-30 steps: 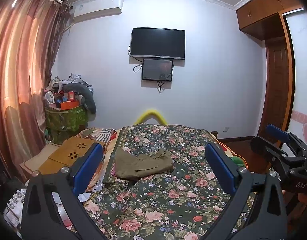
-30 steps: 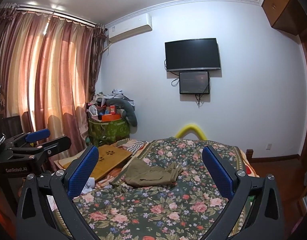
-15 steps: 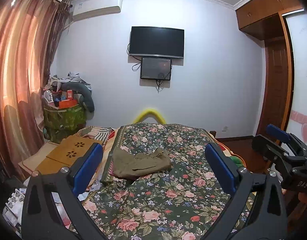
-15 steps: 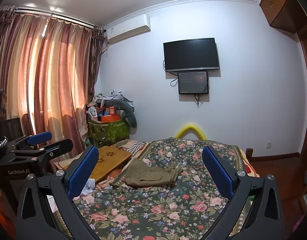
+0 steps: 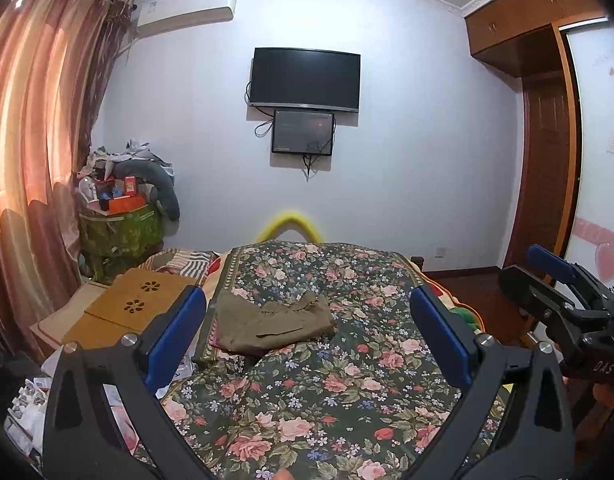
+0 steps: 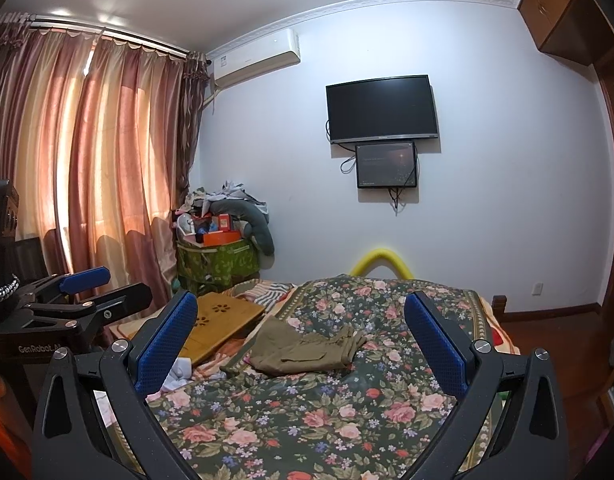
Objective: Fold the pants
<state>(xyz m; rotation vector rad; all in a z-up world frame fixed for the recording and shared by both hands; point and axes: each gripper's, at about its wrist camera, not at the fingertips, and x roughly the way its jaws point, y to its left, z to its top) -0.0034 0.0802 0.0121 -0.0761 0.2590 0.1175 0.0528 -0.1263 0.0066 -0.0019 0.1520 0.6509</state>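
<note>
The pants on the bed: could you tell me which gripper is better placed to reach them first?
Probably left. The pants lie toward the bed's left side, and the open left gripper frames them more squarely.

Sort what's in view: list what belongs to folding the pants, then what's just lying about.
For the job:
pants, crumpled on the bed
left tool, open
right tool, open

Lying about:
wooden board
green basket piled with clutter
television
curtains

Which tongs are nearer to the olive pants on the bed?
Left, only slightly. The left tongs and right tongs both hang open, well short of the olive pants, touching nothing.
</note>
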